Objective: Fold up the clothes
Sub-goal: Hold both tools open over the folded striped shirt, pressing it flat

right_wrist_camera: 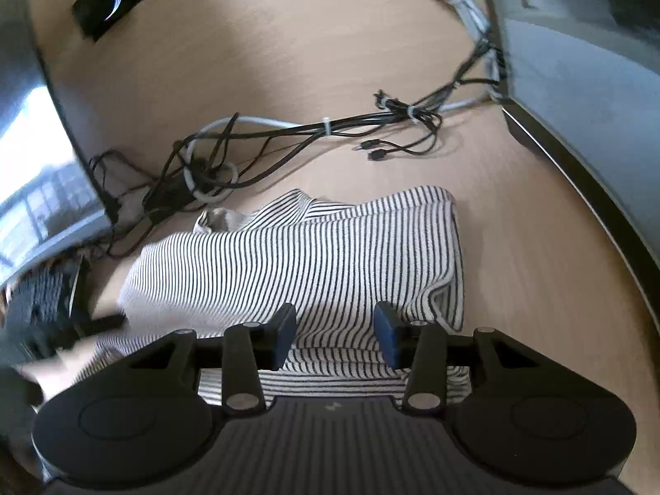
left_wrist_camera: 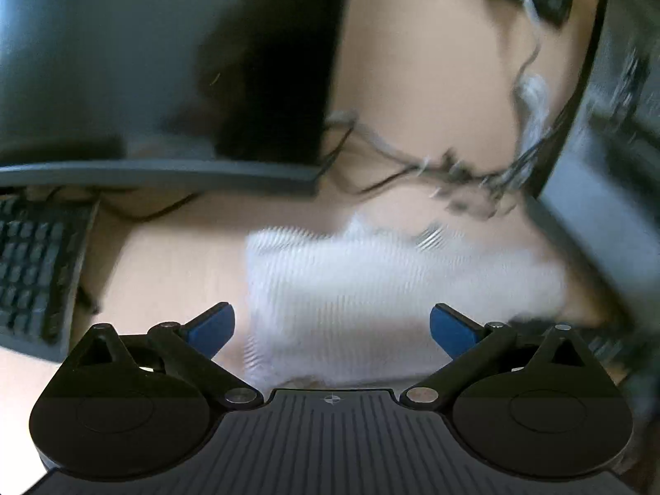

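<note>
One striped garment (right_wrist_camera: 297, 255) lies folded on the wooden counter (right_wrist_camera: 288, 62), just before one bundle of cables (right_wrist_camera: 330, 128). The right tongs (right_wrist_camera: 335, 332) hang part-open above it, gripping nothing. The left tongs (left_wrist_camera: 332, 330) gape wide, empty. One keyboard (left_wrist_camera: 37, 268) sits left. No writing is legible.

Folded striped shirt (right_wrist_camera: 313, 255) on wooden desk (right_wrist_camera: 288, 49), tool (right_wrist_camera: 335, 336) above it (parted), cables (right_wrist_camera: 313, 132) behind
</note>
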Tool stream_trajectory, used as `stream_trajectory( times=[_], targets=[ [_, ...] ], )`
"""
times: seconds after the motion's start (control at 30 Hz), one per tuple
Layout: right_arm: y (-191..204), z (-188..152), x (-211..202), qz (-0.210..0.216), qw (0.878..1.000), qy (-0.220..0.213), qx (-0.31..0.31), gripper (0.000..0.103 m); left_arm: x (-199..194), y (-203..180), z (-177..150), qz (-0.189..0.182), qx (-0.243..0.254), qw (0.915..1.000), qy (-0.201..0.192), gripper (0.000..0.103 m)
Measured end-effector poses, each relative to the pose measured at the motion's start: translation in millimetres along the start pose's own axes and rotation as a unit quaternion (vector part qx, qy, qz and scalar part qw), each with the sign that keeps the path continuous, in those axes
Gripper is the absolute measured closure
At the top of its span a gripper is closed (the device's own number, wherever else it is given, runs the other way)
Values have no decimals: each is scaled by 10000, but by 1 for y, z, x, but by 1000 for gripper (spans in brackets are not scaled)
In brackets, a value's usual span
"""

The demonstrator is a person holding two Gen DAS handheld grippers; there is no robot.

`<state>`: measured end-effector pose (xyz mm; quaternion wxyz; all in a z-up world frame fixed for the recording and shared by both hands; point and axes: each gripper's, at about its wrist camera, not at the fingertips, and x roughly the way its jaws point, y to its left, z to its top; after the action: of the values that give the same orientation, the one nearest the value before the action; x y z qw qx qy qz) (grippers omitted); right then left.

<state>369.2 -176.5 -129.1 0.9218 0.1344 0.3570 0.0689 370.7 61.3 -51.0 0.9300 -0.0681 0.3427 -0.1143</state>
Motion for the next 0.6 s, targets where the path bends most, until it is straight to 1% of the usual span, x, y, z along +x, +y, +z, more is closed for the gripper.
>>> stream_trajectory(
  times=[0.03,0.13,0.17,0.2,0.23,0.3,0.37,0.43,0.6],
  targets=[
    [1,-1,-1,2,9999,-18,-140,61,3,-5,2,-133,14,9999,65,0],
    [6,-7,-4,-48,9983,-137,-558,61,23,-17,-2,-337,52,9983,477,0],
    [9,-9,-4,-84,9975,-182,-680,61,33,-18,-7,-328,49,9971,687,0],
    [10,-11,-4,-100,9967,-236,-770,61,41,-19,-12,-257,115,9968,746,0],
    [10,-13,-4,-101,9960,-299,-835,60,44,-22,-18,-188,311,9974,627,0],
    [10,-17,-5,-91,9949,-405,-920,60,47,-32,-24,-14,670,9962,552,0],
    [9,-18,-6,-72,9949,-450,-900,60,49,-40,-28,177,814,9951,528,0],
    [10,-17,-6,-90,9947,-458,-912,60,49,-45,-29,305,850,9945,535,0],
    [13,-18,-5,-90,9942,-453,-971,56,52,-46,-25,370,796,9943,604,0]
  ],
)
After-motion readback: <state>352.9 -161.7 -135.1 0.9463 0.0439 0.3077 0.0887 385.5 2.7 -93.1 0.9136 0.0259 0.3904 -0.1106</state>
